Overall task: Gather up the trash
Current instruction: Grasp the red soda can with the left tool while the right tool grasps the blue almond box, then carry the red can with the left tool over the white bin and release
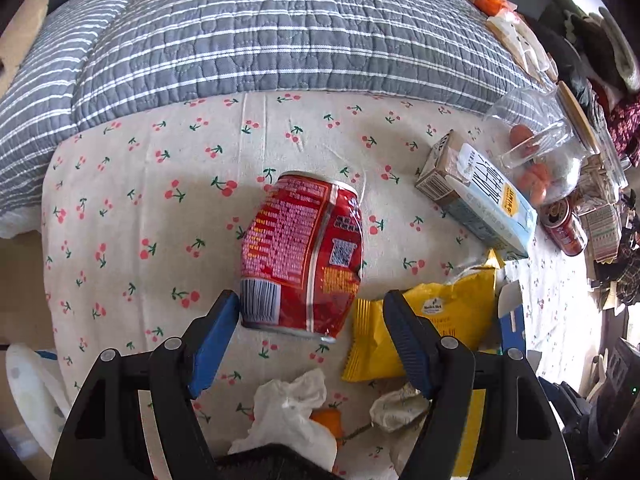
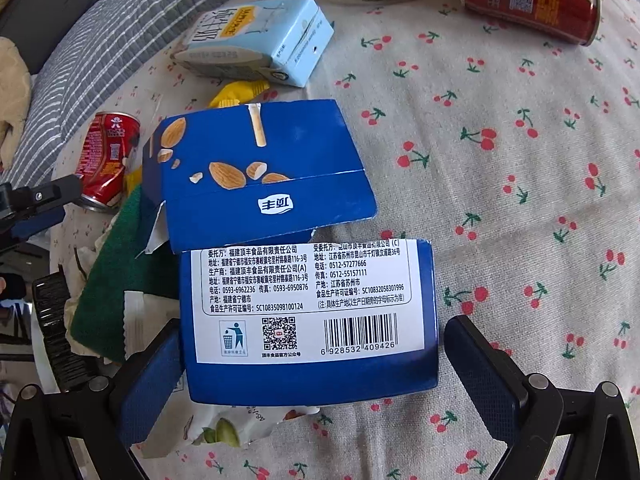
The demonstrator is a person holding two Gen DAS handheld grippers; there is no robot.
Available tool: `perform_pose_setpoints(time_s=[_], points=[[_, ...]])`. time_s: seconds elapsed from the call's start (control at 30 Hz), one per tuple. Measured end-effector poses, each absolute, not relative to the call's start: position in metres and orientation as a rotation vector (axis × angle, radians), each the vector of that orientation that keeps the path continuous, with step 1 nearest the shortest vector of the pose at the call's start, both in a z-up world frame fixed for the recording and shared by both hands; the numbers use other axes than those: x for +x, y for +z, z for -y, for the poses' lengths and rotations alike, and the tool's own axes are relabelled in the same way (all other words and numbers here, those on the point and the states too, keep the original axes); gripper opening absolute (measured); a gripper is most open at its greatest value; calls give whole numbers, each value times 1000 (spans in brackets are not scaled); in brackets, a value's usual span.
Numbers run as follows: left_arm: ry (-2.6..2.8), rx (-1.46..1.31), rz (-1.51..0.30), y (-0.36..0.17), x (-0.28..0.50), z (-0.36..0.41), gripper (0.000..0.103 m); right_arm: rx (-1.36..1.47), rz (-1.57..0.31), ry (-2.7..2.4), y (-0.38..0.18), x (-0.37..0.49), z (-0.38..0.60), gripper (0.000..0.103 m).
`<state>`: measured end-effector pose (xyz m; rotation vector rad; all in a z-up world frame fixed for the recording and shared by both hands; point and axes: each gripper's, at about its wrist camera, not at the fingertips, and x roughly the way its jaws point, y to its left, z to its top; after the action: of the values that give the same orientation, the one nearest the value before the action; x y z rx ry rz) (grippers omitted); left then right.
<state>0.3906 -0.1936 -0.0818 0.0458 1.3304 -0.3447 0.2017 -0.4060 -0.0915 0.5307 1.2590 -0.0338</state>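
Note:
A dented red can (image 1: 302,254) lies on the cherry-print cloth (image 1: 160,184). My left gripper (image 1: 310,312) is open, its blue pads either side of the can's near end, not closed on it. A yellow snack wrapper (image 1: 436,324) lies under its right finger, crumpled white tissue (image 1: 292,408) below. My right gripper (image 2: 312,364) is open around the near end of a torn blue almond-snack box (image 2: 304,308); the left pad touches the box, the right pad stands apart. The same red can (image 2: 108,160) shows at the left.
A light-blue milk carton (image 1: 486,196) (image 2: 260,40), a second red can (image 1: 564,228) (image 2: 532,0) and a glass jar with oranges (image 1: 540,148) lie farther off. A grey striped quilt (image 1: 240,40) borders the cloth. A green cloth (image 2: 120,280) and snack bags lie left of the box.

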Motion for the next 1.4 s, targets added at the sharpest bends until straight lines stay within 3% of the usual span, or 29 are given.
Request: perform_pose_setpoints(time_s=[0.07, 0.13, 0.27, 0.3, 0.33, 0.77, 0.8, 0.83, 0.87, 1.1, 1.17, 1.2, 1.23, 1.4], points=[[-346, 49, -1328, -87, 394, 197, 76, 539, -1261, -26, -93, 203, 407, 103], [-348, 42, -1315, -89, 395, 197, 62, 540, -1253, -18, -92, 204, 408, 96], [-379, 17, -1286, -86, 390, 196, 55, 543, -1248, 9, -88, 201, 410, 95], [-385, 14, -1262, -81, 385, 192, 35, 536, -1245, 12, -86, 199, 410, 95], [-408, -6, -1250, -75, 383, 188, 31, 526, -1241, 13, -83, 197, 410, 95], [-370, 19, -1232, -51, 353, 166, 28, 550, -1153, -26, -44, 167, 414, 95], [-371, 15, -1225, -47, 351, 166, 21, 550, -1149, -27, -42, 165, 414, 95], [-373, 11, -1219, -42, 350, 163, 1, 552, -1144, -29, -41, 165, 414, 95], [-377, 5, -1211, -37, 349, 162, 0, 558, -1138, -30, -39, 164, 415, 95], [-444, 57, -1248, -25, 340, 167, 5, 599, -1085, -17, -22, 160, 419, 95], [-444, 87, -1278, -32, 340, 171, 28, 608, -1075, -14, -18, 160, 418, 95], [-435, 96, -1287, -36, 340, 174, 55, 611, -1072, -12, -16, 159, 417, 95], [-428, 103, -1287, -40, 340, 177, 69, 610, -1070, -9, -15, 158, 416, 95], [-420, 152, -1335, -67, 345, 200, 70, 577, -1094, -1, -22, 158, 414, 95]])
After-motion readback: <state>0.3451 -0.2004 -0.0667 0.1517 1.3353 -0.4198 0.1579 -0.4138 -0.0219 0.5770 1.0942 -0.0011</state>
